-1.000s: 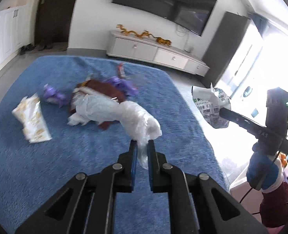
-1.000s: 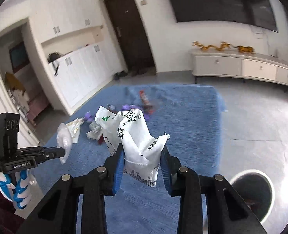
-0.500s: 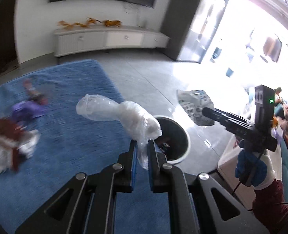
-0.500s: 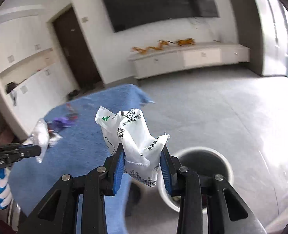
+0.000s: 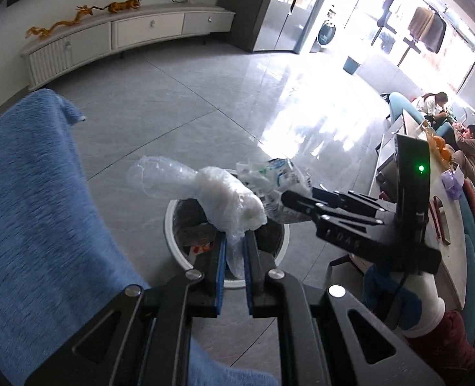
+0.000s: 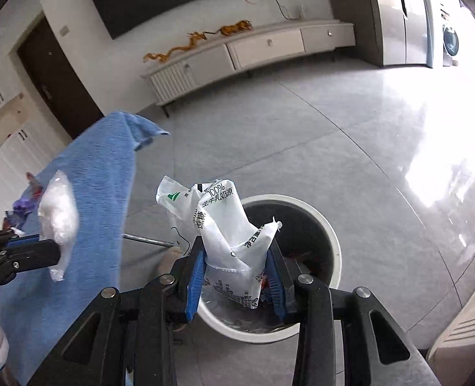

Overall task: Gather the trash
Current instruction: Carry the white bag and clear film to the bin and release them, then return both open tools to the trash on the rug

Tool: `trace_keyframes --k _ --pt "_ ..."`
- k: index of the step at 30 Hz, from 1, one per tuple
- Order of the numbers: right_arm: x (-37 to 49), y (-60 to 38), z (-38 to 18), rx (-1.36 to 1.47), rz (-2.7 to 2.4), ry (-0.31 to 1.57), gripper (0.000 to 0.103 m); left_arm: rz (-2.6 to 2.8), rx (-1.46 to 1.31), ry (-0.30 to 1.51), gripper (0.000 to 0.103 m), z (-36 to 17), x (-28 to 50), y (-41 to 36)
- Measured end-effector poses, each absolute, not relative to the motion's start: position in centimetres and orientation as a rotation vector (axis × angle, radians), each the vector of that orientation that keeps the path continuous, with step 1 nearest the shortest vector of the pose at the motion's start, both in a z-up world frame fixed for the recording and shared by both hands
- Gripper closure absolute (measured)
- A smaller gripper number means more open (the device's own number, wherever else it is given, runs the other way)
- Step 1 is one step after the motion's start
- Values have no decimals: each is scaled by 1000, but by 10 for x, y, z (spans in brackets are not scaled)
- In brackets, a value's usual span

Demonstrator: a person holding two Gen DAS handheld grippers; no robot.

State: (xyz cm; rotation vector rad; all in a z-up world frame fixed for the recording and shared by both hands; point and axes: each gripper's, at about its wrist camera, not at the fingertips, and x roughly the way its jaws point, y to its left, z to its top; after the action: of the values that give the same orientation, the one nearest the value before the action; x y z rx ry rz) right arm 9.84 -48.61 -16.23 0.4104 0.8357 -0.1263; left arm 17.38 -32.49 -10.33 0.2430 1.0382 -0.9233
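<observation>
My left gripper [image 5: 234, 246] is shut on a crumpled clear plastic bag [image 5: 205, 193], held above a round white trash bin [image 5: 173, 241] on the floor. My right gripper [image 6: 236, 257] is shut on a white printed milk pouch [image 6: 221, 218], also over the bin [image 6: 327, 234], which has scraps inside. In the left wrist view the right gripper [image 5: 285, 197] reaches in from the right with the pouch [image 5: 269, 177] beside the plastic bag. The right wrist view shows the left gripper [image 6: 55, 252] at the left edge, holding the plastic bag [image 6: 59, 215].
A blue cloth-covered table [image 5: 28, 209] lies to the left, with purple wrappers [image 6: 23, 207] still on it. A white low cabinet [image 6: 253, 51] lines the far wall. Seated people [image 5: 462, 138] and a white table edge [image 5: 450, 231] are at the right. Grey tiled floor [image 6: 302, 135] surrounds the bin.
Both grippers swung away from the blue table toward the right and lowered, carrying the plastic bag and the pouch over the bin. The trash pile left the left wrist view.
</observation>
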Motion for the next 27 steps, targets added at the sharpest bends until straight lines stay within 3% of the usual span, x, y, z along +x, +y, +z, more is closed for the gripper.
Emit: trace_keyframes --k 4,6,7,9,11,13,27 --pt "109 -495 -177 416 -152 863 67 -934 226 1084 92 -120 187 -350" --pt "113 -500 -186 420 -166 879 62 -943 195 1123 91 -130 196 -361" --pt "114 -501 -190 423 -173 890 53 -949 180 1143 89 -134 200 -364" --pt "115 -504 -196 414 -193 909 47 -956 147 1180 82 -142 209 -368" --pt "114 -505 -201 413 -203 923 46 -957 113 1193 61 -145 215 -363" --pt "112 -505 -202 413 -212 929 46 -957 87 1190 52 -144 218 -362" --pt "86 -484 -148 395 -232 834 45 -903 81 1012 51 -90 191 -286"
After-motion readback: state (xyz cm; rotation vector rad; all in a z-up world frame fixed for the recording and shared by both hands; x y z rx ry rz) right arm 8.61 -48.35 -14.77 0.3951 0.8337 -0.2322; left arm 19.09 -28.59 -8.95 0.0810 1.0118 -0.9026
